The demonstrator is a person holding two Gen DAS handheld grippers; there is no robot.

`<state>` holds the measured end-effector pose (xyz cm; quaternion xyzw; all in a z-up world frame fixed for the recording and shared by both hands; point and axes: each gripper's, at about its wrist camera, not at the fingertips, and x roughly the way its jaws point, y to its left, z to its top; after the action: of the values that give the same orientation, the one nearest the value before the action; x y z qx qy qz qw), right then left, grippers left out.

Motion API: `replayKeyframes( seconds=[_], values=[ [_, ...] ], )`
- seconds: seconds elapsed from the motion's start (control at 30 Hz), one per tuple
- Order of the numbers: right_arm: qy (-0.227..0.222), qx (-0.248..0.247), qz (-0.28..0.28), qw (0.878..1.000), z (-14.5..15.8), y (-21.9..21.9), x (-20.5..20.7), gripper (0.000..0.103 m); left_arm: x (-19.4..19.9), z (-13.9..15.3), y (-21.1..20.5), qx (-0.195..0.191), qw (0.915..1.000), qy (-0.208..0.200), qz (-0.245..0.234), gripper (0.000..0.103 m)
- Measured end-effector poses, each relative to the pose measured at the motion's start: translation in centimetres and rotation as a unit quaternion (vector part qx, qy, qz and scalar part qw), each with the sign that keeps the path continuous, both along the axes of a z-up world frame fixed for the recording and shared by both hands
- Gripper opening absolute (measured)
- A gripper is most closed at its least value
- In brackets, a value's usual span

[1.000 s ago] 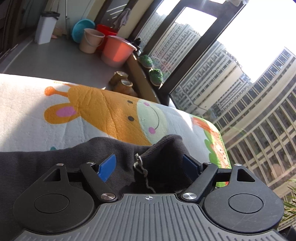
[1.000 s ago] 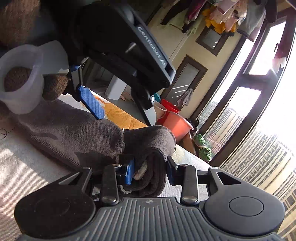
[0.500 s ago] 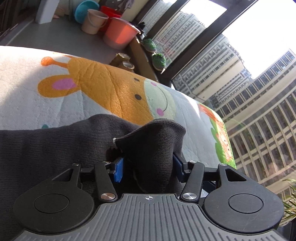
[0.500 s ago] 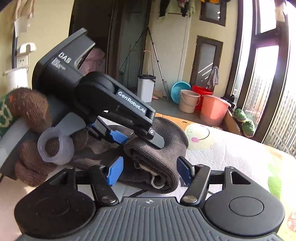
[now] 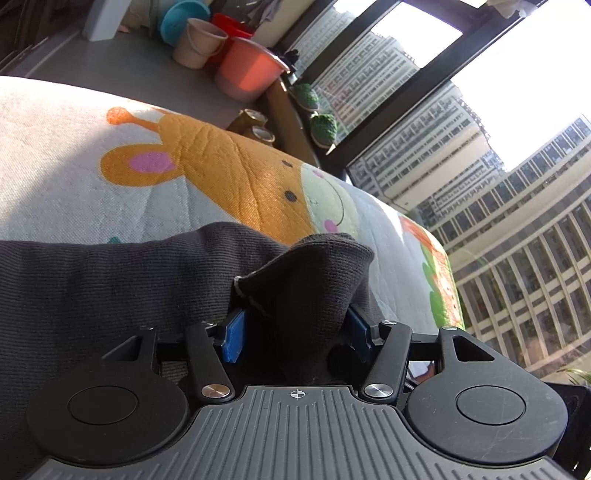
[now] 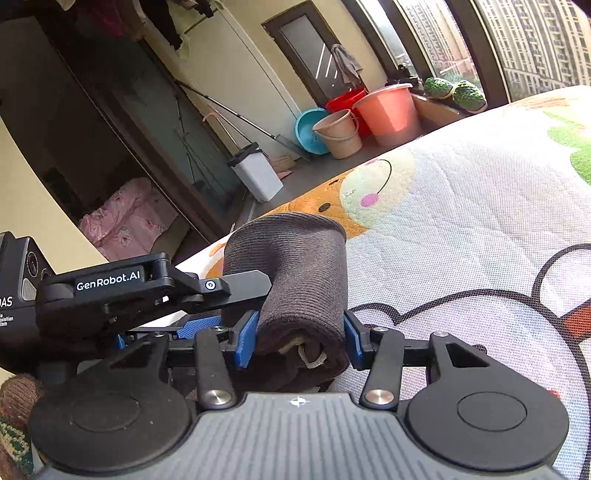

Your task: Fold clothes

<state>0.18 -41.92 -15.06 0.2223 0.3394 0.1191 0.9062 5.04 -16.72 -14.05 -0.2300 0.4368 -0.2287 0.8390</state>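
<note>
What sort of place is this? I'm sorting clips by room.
Probably an enclosed high-rise apartment balcony or laundry area: plastic buckets and a mop by the wall, clothes hanging overhead, tower blocks outside.

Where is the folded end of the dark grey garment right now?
In the right wrist view the dark grey garment sits low centre on the cartoon-print blanket, its folded end between the closing right tongs, with the left tongs alongside.

Dark grey knit garment [image 6: 295, 280], rolled, on cartoon-print mat [image 6: 461, 229].

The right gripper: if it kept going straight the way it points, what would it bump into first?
Most likely the dark grey garment, already folded between the closing jaws of the right gripper; beyond it, the cartoon-print cloth.
</note>
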Motion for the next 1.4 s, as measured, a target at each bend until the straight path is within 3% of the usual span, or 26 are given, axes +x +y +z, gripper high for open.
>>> replayKeyframes(
  seconds=[0.07,0.17,0.27,0.33,0.4,0.47,0.53,0.6,0.63,0.7,0.77,0.87,0.97,1.13,1.2,1.3,1.4],
  values=[
    [-0.032,-0.072,0.016,0.997,1.5,1.9,-0.2,0.044,-0.5,0.7,0.6,0.002,0.9999,-0.015,0.006,0.077],
    [-0.1,-0.229,0.049,0.967,3.1,7.2,-0.7,0.044,-1.4,2.5,2.0,-0.012,0.9988,-0.045,0.016,0.084],
    [-0.158,-0.352,0.08,0.919,3.1,12.1,-1.1,0.044,-2.3,4.1,3.2,-0.017,0.9973,-0.069,0.018,0.092],
    [-0.192,-0.429,0.102,0.877,2.4,15.2,-2.1,0.045,-2.9,4.9,3.7,-0.009,0.9965,-0.081,0.015,0.093],
    [-0.217,-0.477,0.119,0.843,1.7,17.2,-2.9,0.045,-3.2,5.3,3.8,0.003,0.9963,-0.085,0.009,0.093],
    [-0.221,-0.48,0.131,0.839,1.6,18.0,-3.3,0.045,-3.3,4.8,3.7,0.028,0.9962,-0.082,0.011,0.093],
    [-0.225,-0.483,0.143,0.834,1.5,18.9,-3.6,0.047,-3.0,4.0,3.6,0.057,0.9952,-0.075,0.024,0.085],
    [-0.212,-0.445,0.155,0.856,2.3,18.2,-3.2,0.051,-2.6,2.9,4.4,0.054,0.9963,-0.06,0.03,0.086],
    [-0.201,-0.417,0.16,0.872,2.8,17.5,-3.1,0.052,-2.4,2.5,4.9,0.04,0.9975,-0.049,0.031,0.086],
    [-0.178,-0.341,0.171,0.907,4.1,15.4,-2.9,0.065,-2.2,2.0,5.8,0.023,0.9983,-0.037,0.038,0.087],
    [-0.143,-0.215,0.162,0.952,5.5,11.9,-2.7,0.076,-2.4,2.1,6.4,0.024,0.998,-0.039,0.044,0.087],
    [-0.09,-0.065,0.103,0.989,5.2,7.2,-2.0,0.082,-2.4,2.1,7.1,0.023,0.9978,-0.035,0.052,0.09],
    [-0.036,0.027,0.072,0.996,3.3,4.8,0.0,0.082,-2.3,2.0,7.6,0.021,0.9979,-0.026,0.056,0.091],
    [-0.004,0.094,0.074,0.993,0.4,4.3,-0.6,0.085,-2.4,2.0,8.1,0.033,0.9971,-0.021,0.065,0.092],
    [0.002,0.096,0.074,0.993,-0.3,5.2,1.3,0.084,-2.4,2.1,8.2,0.036,0.9967,-0.021,0.07,0.092],
    [-0.008,0.062,0.084,0.994,-0.1,5.8,2.1,0.061,-2.6,2.2,8.5,0.03,0.9964,-0.026,0.075,0.091],
    [-0.017,0.045,0.095,0.994,1.5,5.8,2.0,0.052,-2.9,2.5,9.3,0.002,0.9955,-0.03,0.089,0.092]
  ],
)
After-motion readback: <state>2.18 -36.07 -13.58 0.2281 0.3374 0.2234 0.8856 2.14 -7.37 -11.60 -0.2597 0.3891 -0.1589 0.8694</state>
